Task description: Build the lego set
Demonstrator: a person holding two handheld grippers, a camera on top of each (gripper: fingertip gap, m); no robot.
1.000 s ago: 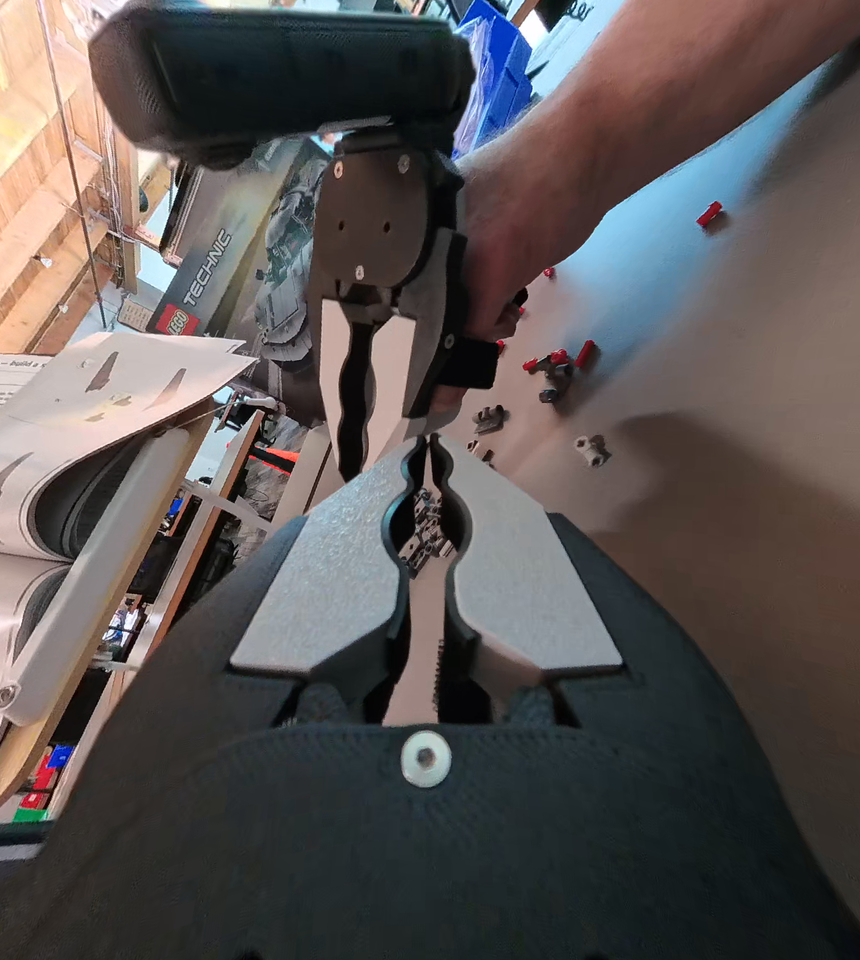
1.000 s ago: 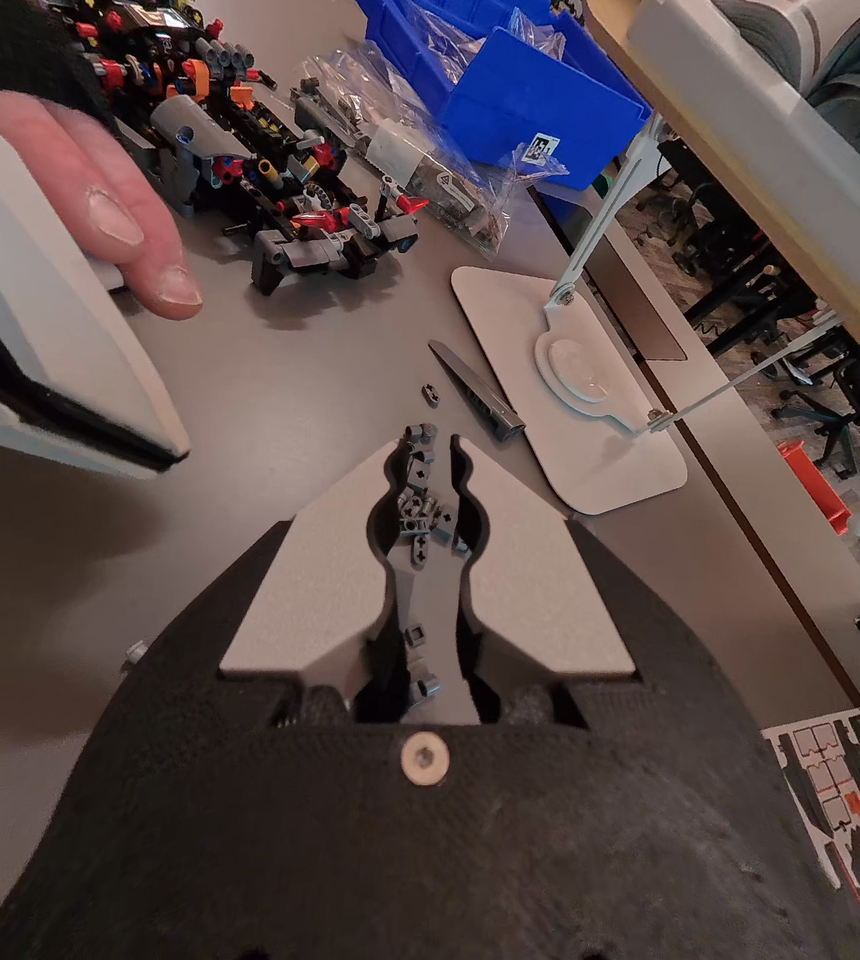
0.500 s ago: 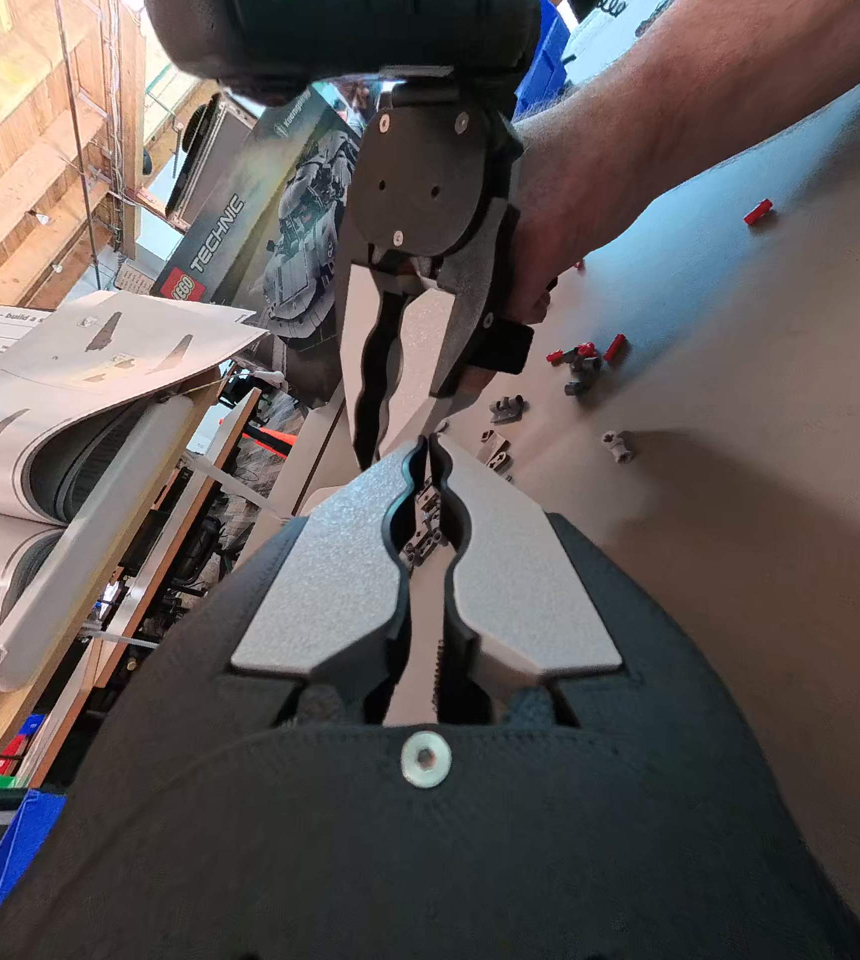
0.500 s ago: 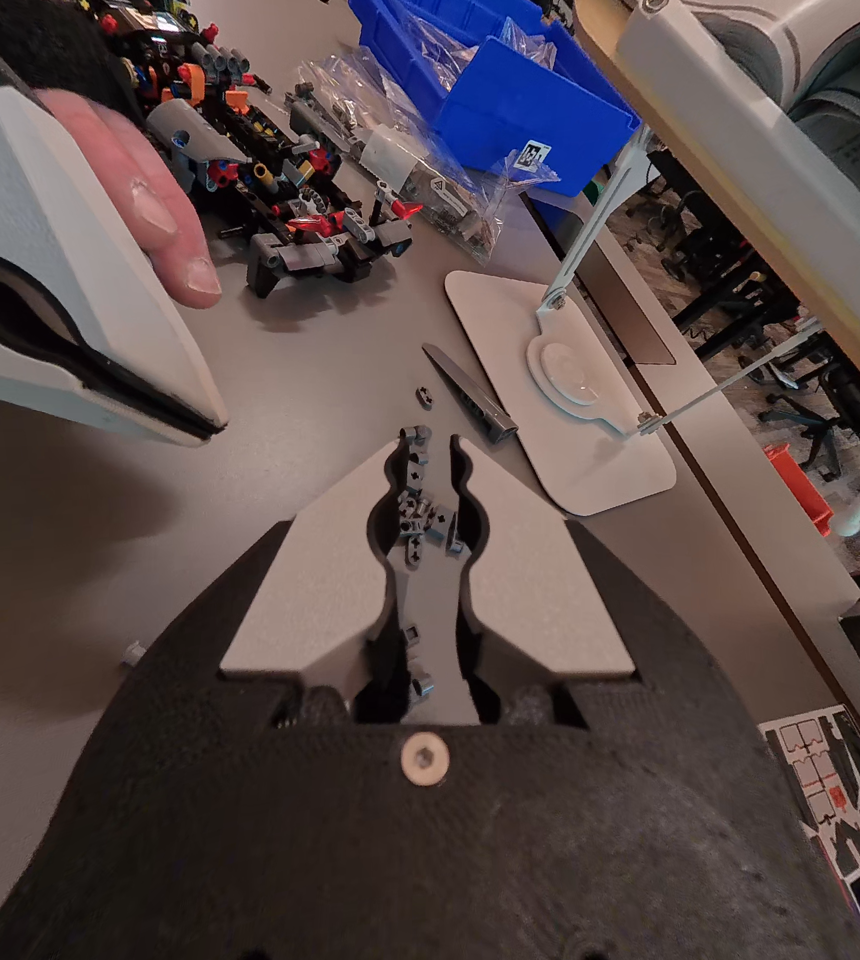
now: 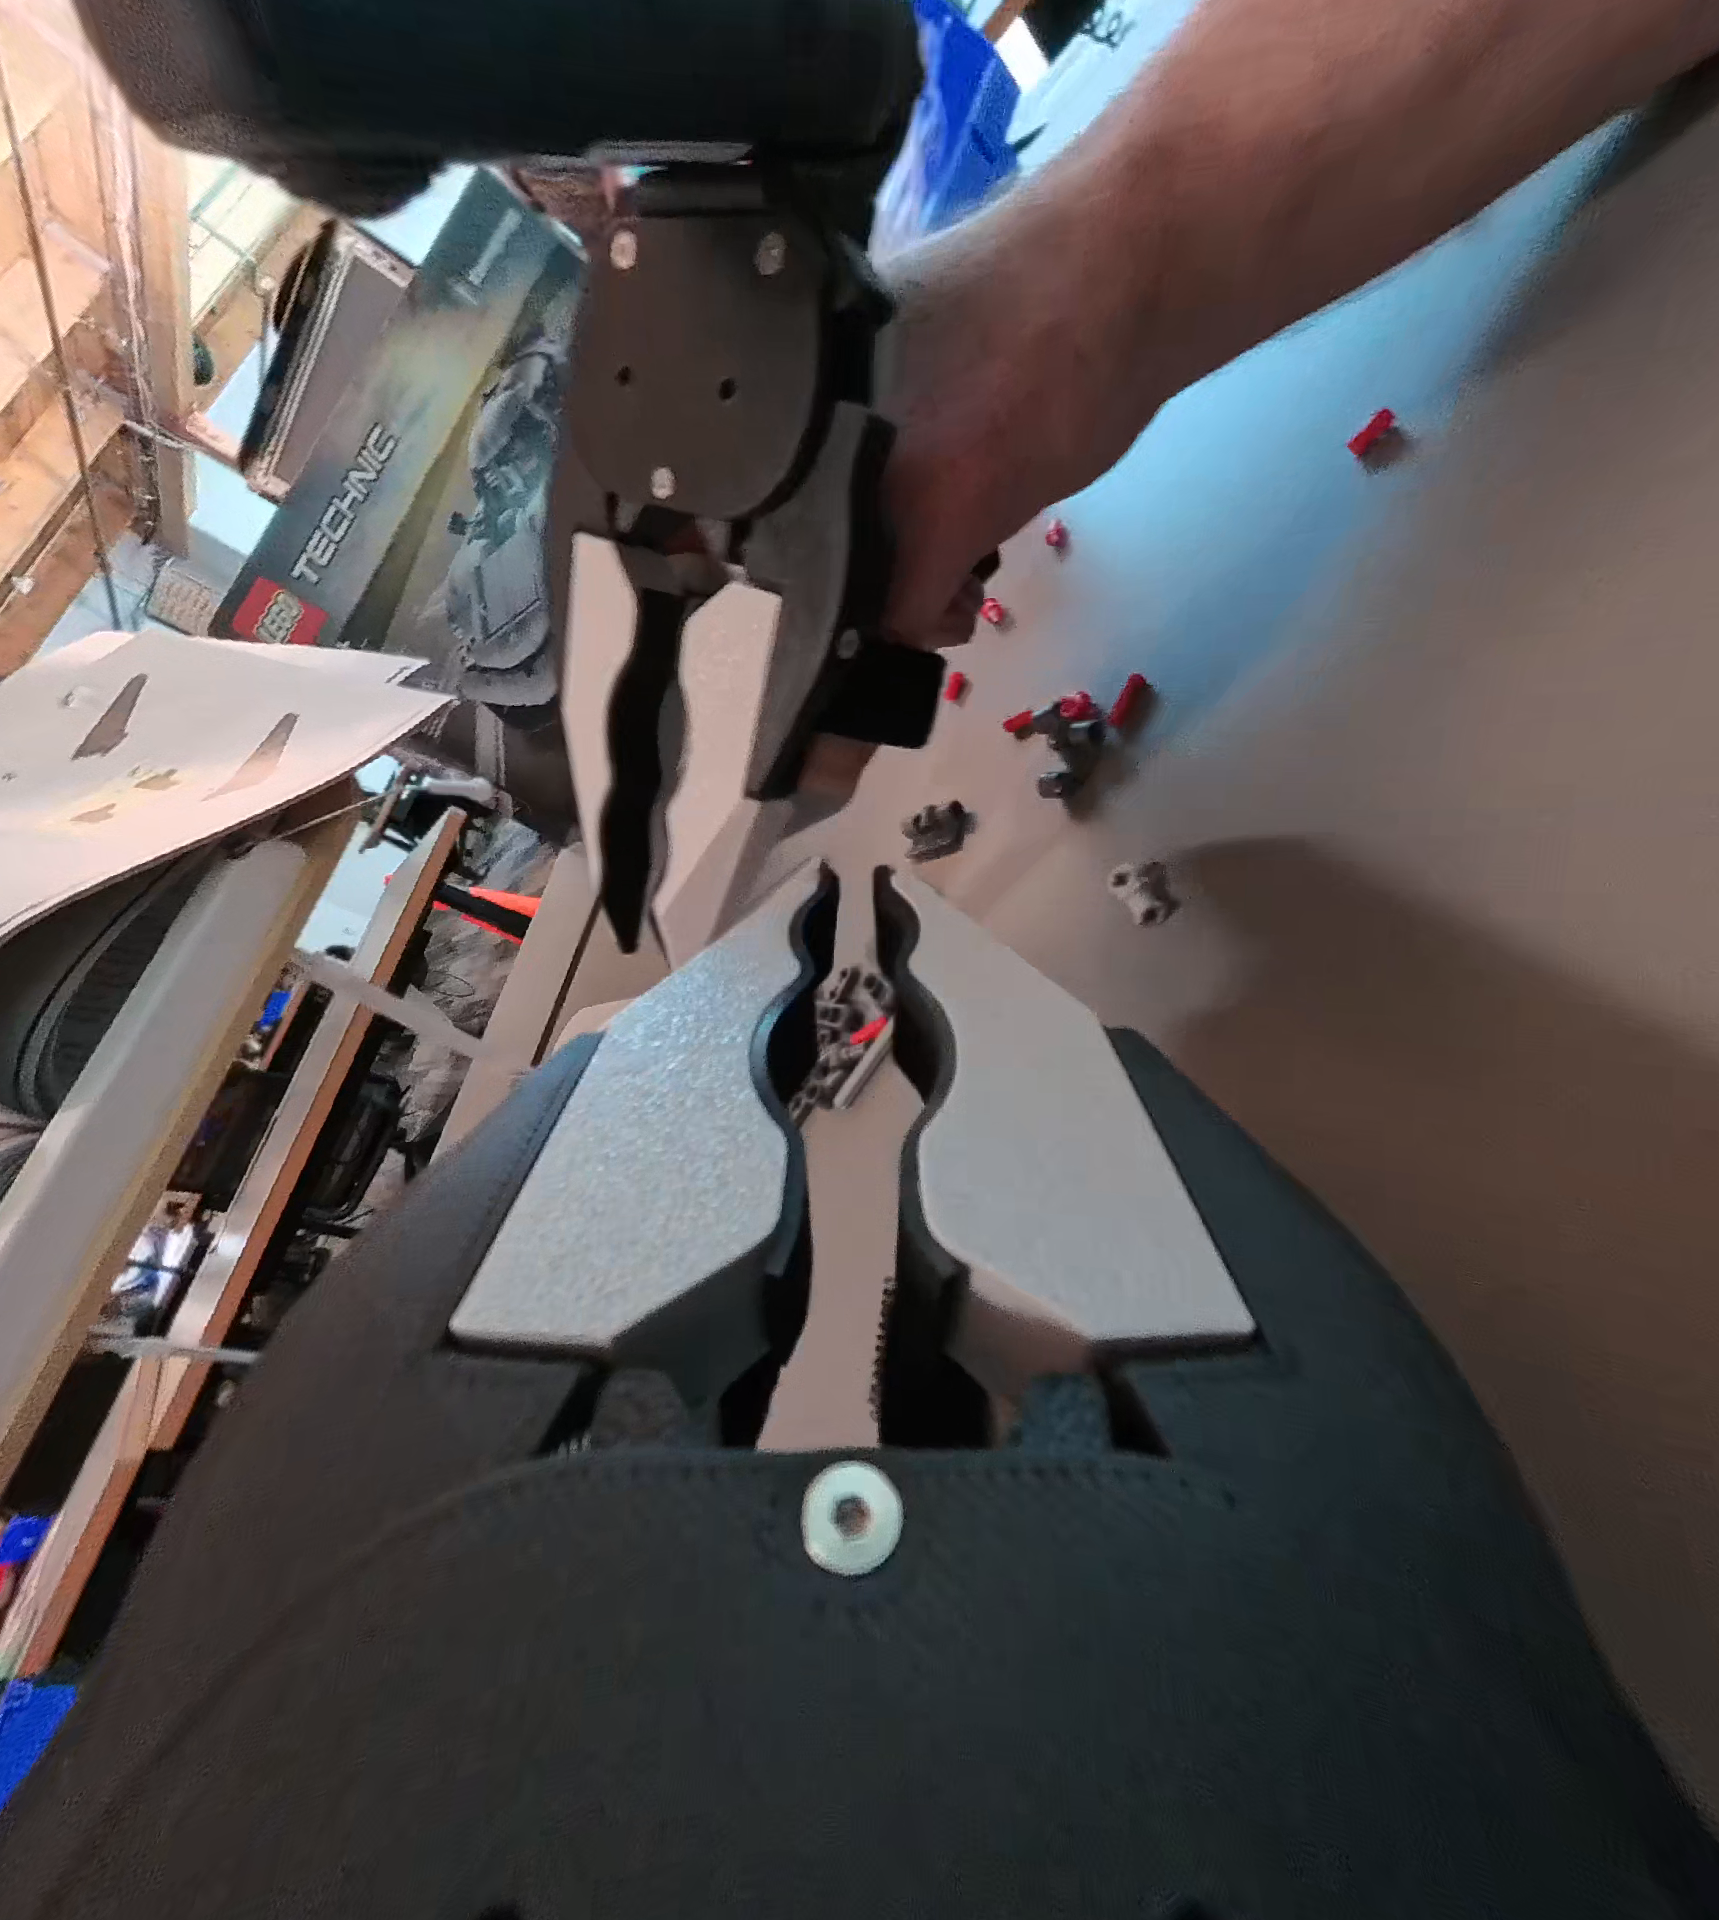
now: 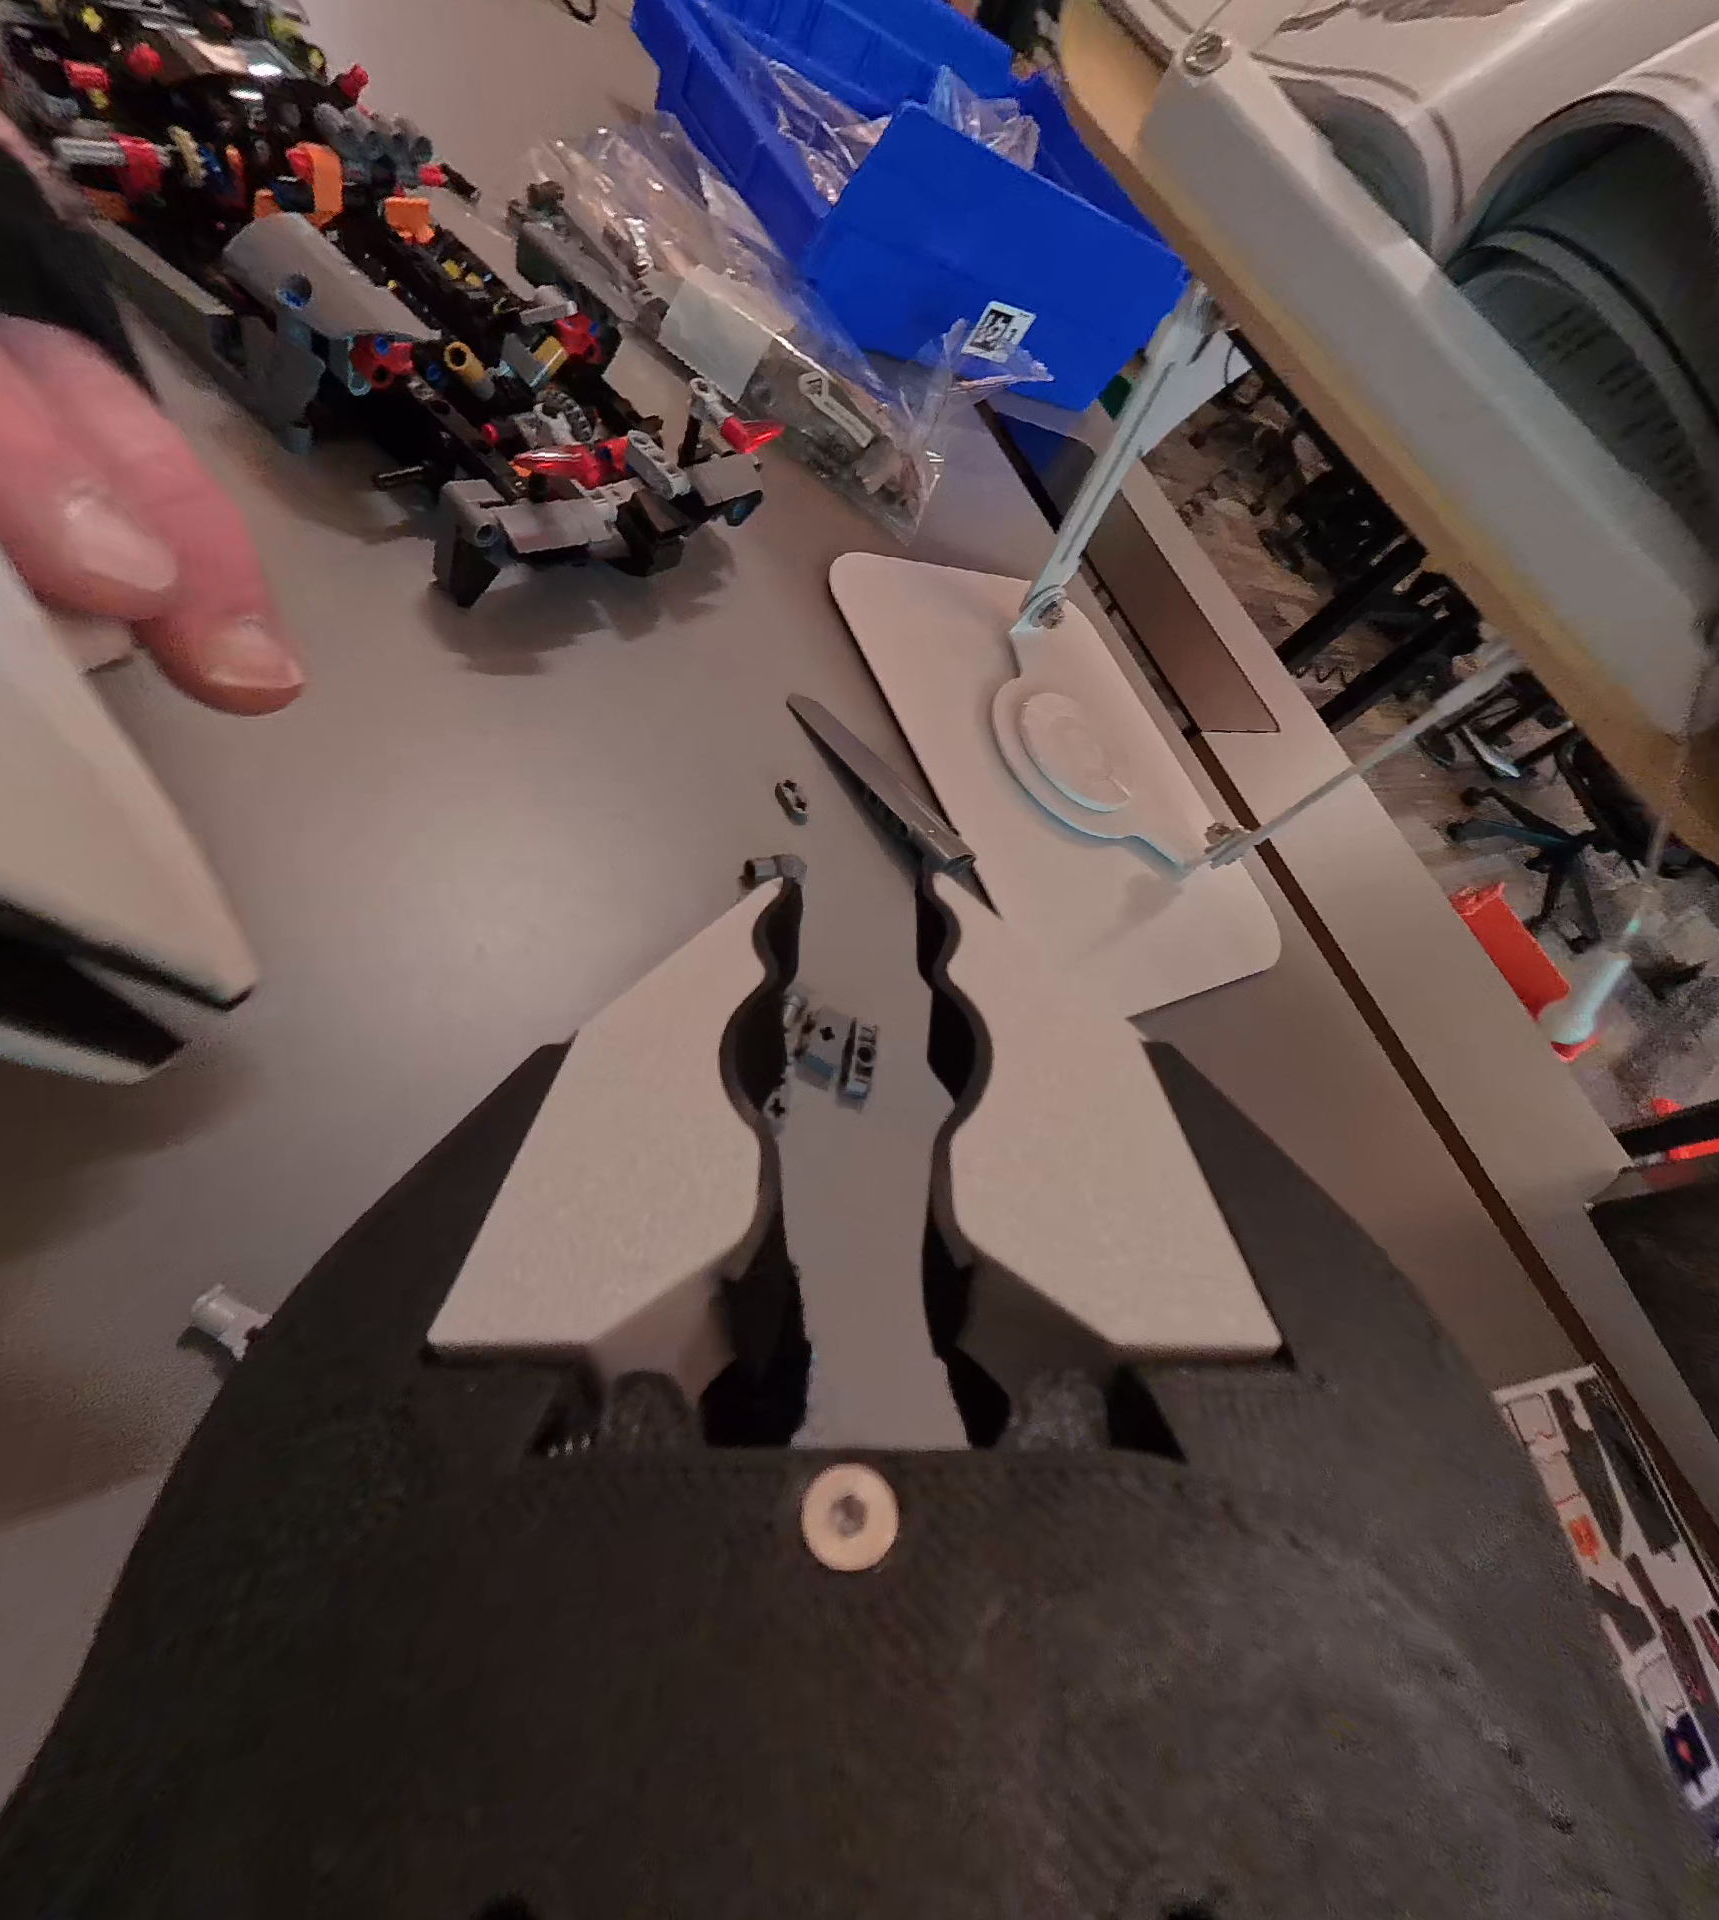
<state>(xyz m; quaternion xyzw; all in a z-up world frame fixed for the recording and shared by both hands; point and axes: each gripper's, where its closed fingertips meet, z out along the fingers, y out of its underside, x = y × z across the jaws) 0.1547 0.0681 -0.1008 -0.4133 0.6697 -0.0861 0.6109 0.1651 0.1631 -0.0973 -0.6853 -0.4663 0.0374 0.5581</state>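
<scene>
Both pairs of jaws stand apart with nothing pressed between them. On the left gripper [image 5: 855,883] the gap is narrow, a thin slit at the tips; through the wider hollow behind the tips a small dark grey and black brick assembly [image 5: 850,1039] with a red sliver shows, and it is not plain whether either pad touches it. On the right gripper [image 6: 860,883] the gap is wider, and a loose cluster of small grey pieces [image 6: 829,1044] lies on the bench [image 6: 481,831] between the fingers, close to the left finger and clear of the right one.

A grey elbow-shaped piece [image 6: 772,868] lies just at the tip of the right gripper's left finger. Beyond it are a small dark link [image 6: 790,798] and a long dark grey strip [image 6: 886,790], the strip's near end just beside the right fingertip. The strip runs along the edge of a pale flat stand base [image 6: 1125,935] near the bench's right edge. Toward the far side of the bench sits a half-built model [image 6: 439,343] of many colours, with clear bags of parts [image 6: 782,374] and blue bins [image 6: 948,239] beside it.

In the left wrist view the right gripper hangs tips-down just past the left one, held by a hand [image 5: 980,416]. Small red pieces [image 5: 1125,698] and grey pieces [image 5: 1141,891] lie scattered over the bench surface beyond. An open booklet [image 5: 138,727] rests on a stand off the bench's edge, and a dark printed box [image 5: 387,457] stands behind it.
</scene>
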